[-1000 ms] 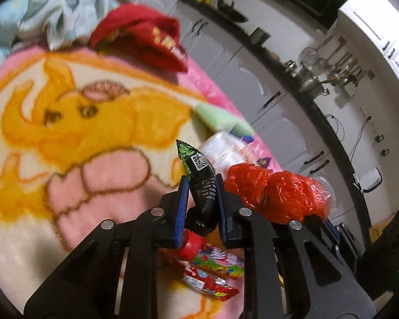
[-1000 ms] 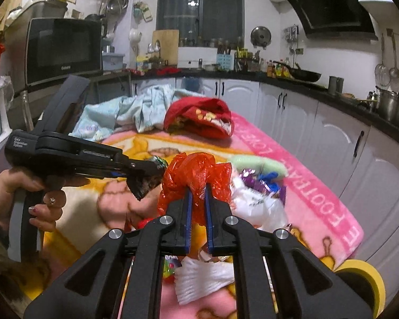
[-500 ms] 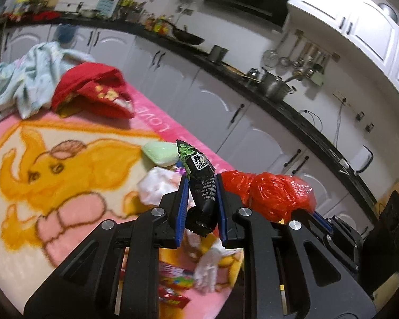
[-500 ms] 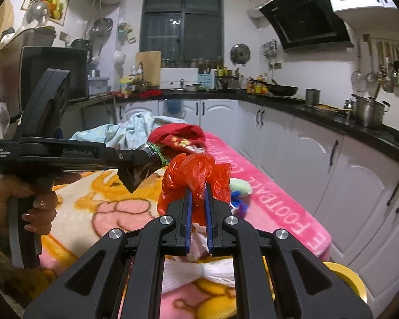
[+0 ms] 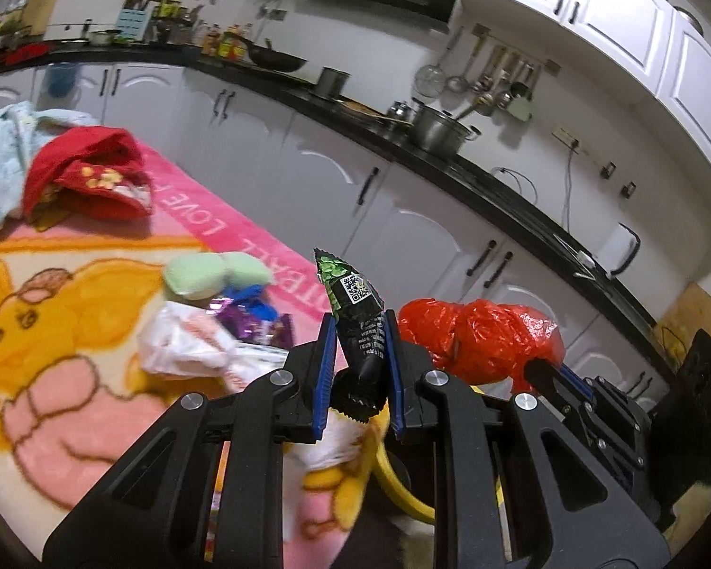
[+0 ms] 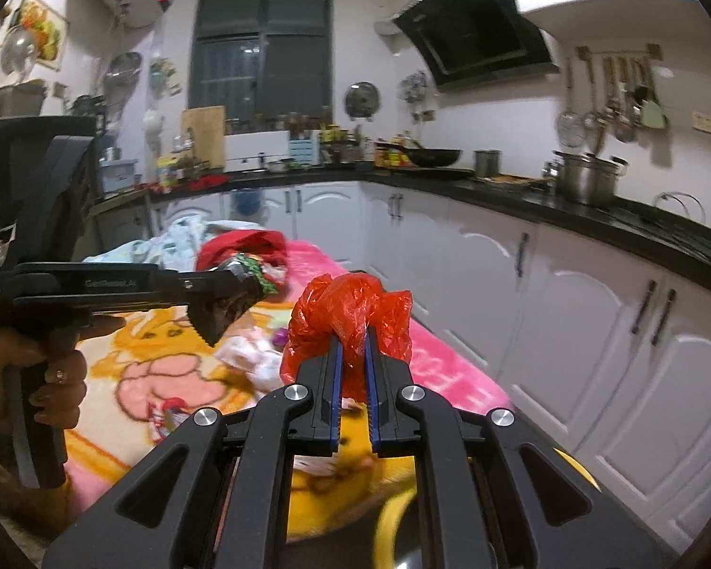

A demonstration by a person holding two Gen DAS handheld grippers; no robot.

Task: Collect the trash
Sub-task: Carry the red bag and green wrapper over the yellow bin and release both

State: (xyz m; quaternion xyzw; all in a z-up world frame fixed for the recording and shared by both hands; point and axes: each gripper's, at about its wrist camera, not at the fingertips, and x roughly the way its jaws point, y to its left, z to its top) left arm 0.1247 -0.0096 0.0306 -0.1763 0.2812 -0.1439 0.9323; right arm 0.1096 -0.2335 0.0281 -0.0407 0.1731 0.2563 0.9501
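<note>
My left gripper (image 5: 358, 332) is shut on a black and green snack wrapper (image 5: 355, 317) and holds it up in the air beyond the pink blanket's edge. My right gripper (image 6: 350, 355) is shut on a crumpled red plastic bag (image 6: 350, 313), also lifted. In the left wrist view the red bag (image 5: 478, 336) hangs just right of the wrapper. In the right wrist view the left gripper (image 6: 223, 301) with the wrapper (image 6: 253, 275) is to the left. A yellow rim (image 6: 386, 521) shows below both grippers, blurred.
On the pink elephant blanket (image 5: 71, 322) lie a white crumpled bag (image 5: 185, 341), a purple wrapper (image 5: 256, 325), a green pouch (image 5: 208, 275), a red cloth (image 5: 85, 175) and light-blue cloth (image 5: 4, 142). White kitchen cabinets (image 5: 403, 218) run along the right.
Both grippers have risen and drawn back from the blanket toward its near edge, still holding the wrapper and the red bag. The yellow rim has come into view below.
</note>
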